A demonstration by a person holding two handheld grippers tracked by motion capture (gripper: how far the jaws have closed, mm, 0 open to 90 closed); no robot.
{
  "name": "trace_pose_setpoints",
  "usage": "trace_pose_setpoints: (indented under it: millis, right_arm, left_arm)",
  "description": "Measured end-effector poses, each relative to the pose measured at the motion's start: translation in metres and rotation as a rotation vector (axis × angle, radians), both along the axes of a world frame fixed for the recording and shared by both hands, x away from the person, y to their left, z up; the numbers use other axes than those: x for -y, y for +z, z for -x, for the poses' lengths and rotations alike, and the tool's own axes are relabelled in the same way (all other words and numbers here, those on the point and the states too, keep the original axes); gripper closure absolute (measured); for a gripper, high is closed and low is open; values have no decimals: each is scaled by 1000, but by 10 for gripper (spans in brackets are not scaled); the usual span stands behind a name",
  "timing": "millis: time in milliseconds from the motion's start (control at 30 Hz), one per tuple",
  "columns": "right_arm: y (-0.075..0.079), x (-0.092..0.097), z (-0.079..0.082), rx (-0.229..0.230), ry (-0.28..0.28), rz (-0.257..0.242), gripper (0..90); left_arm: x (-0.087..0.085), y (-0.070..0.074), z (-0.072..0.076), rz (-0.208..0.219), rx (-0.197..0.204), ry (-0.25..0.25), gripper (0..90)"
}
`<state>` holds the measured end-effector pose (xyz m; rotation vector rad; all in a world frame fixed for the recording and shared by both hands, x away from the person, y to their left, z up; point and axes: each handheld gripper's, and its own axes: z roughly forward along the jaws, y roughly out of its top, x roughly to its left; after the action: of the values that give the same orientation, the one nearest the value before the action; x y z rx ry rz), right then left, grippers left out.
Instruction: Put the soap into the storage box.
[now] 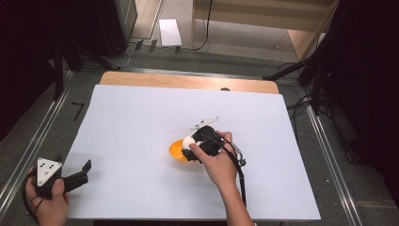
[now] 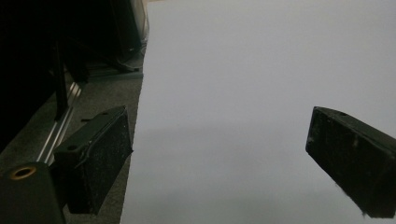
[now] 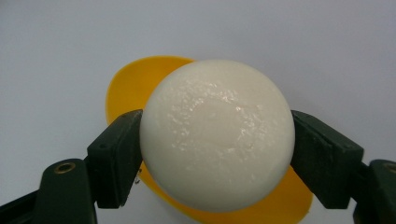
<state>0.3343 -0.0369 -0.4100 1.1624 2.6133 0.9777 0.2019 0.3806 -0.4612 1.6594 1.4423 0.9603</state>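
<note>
Right tongs clamped on a white ball; left tongs apart.
The ball sits between the right jaws, just over a yellow dish. Left tongs rest at the white surface edge. No writing is legible.

High view: fixed above person's side, facing forward and down, far enough to take in whole white sheet, wooden table edge and floor beyond.

Left gripper view: low, just over sheet's left edge, looking along own jaws across bare sheet and dark floor strip; shares that corner with high view.

Right gripper view: very close, looking down on white ball over yellow dish; the two show small mid-sheet in high view, probably the same pair.
</note>
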Motion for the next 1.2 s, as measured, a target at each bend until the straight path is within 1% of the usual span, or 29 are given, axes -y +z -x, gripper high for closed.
trace_pose_setpoints:
  millis: [333, 400, 567, 600, 733, 800, 833, 1067, 1133, 1200]
  right_arm:
    - [-9, -2, 0, -11, -6, 9, 232]
    - [-10, -1, 1, -14, -9, 0, 232]
    - [-11, -1, 2, -15, -9, 4, 232]
    - [-11, -2, 2, -21, -9, 2, 231]
    - [-11, -2, 2, -17, -12, 2, 237]
    - [-10, -1, 2, -12, -12, -17, 242]
    - [-9, -1, 2, -19, -16, -22, 243]
    - [-9, 1, 4, -18, -16, -25, 243]
    - [-8, 4, 4, -9, -14, -29, 228]
    - [-8, 5, 5, -12, -22, -32, 218]
  left_arm:
    - [0, 0, 0, -1, -1, 0, 72]
    - [0, 0, 0, -2, 0, 0, 72]
    - [0, 0, 0, -2, 0, 0, 72]
    - [0, 0, 0, -2, 0, 0, 72]
    - [0, 0, 0, -2, 0, -2, 72]
    - [0, 0, 0, -3, 0, -1, 72]
    - [0, 0, 0, -3, 0, -2, 72]
    - [0, 0, 0, -3, 1, -1, 72]
    - [0, 0, 0, -3, 1, -2, 72]
    - [0, 0, 0, -3, 0, -2, 72]
